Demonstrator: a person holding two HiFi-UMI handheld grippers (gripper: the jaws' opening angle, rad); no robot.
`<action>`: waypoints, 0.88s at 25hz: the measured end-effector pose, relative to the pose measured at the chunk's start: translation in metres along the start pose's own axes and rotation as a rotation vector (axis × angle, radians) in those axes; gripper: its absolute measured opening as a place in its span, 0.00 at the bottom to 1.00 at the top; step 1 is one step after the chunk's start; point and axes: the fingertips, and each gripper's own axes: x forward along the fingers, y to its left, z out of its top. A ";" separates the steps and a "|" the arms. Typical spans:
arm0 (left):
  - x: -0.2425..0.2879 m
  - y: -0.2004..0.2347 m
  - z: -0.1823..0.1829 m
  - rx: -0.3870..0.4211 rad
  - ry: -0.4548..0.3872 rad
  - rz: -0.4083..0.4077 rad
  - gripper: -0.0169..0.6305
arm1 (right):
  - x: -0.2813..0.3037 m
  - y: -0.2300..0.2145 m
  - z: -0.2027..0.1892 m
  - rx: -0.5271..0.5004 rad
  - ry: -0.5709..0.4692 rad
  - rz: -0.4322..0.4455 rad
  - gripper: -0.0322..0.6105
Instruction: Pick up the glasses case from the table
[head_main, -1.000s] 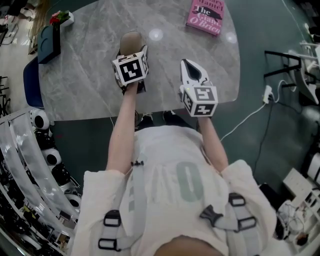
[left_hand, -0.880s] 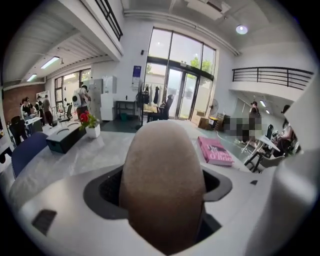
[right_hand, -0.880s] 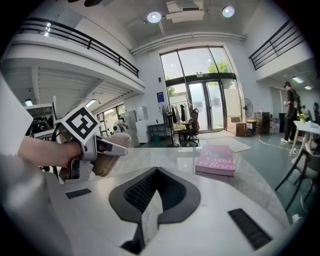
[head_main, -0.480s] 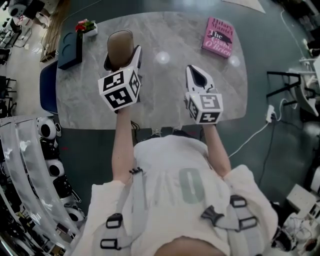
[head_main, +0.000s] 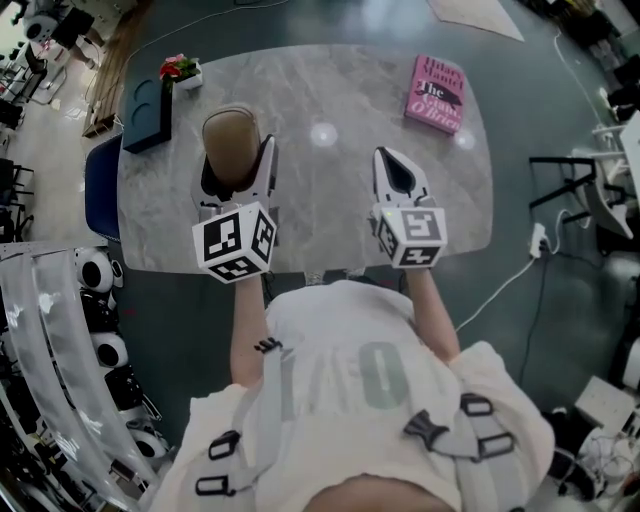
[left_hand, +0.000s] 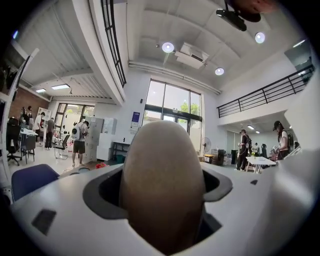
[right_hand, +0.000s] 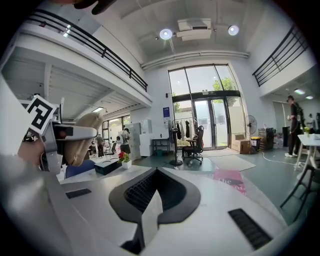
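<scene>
Over the surface (head_main: 340, 210): glasses case (head_main: 230, 135) clamped in our left tongs (head_main: 237, 160).
Idle side: right tongs (head_main: 392, 168) closed, empty.
Handling: likely light, rigid, slick; mid-body grip.

Bright overhead lights (left_hand: 168, 47) glare on the table (head_main: 330, 190); fisheye edges.
</scene>
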 end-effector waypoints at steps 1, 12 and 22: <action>-0.005 -0.003 -0.007 -0.009 -0.003 -0.006 0.64 | -0.003 -0.001 -0.001 0.003 -0.001 -0.004 0.05; -0.015 -0.008 -0.040 0.002 0.049 -0.012 0.64 | -0.019 -0.008 -0.007 0.002 -0.017 -0.028 0.05; -0.017 -0.008 -0.043 0.018 0.063 0.002 0.64 | -0.021 -0.007 -0.008 0.008 -0.021 -0.024 0.05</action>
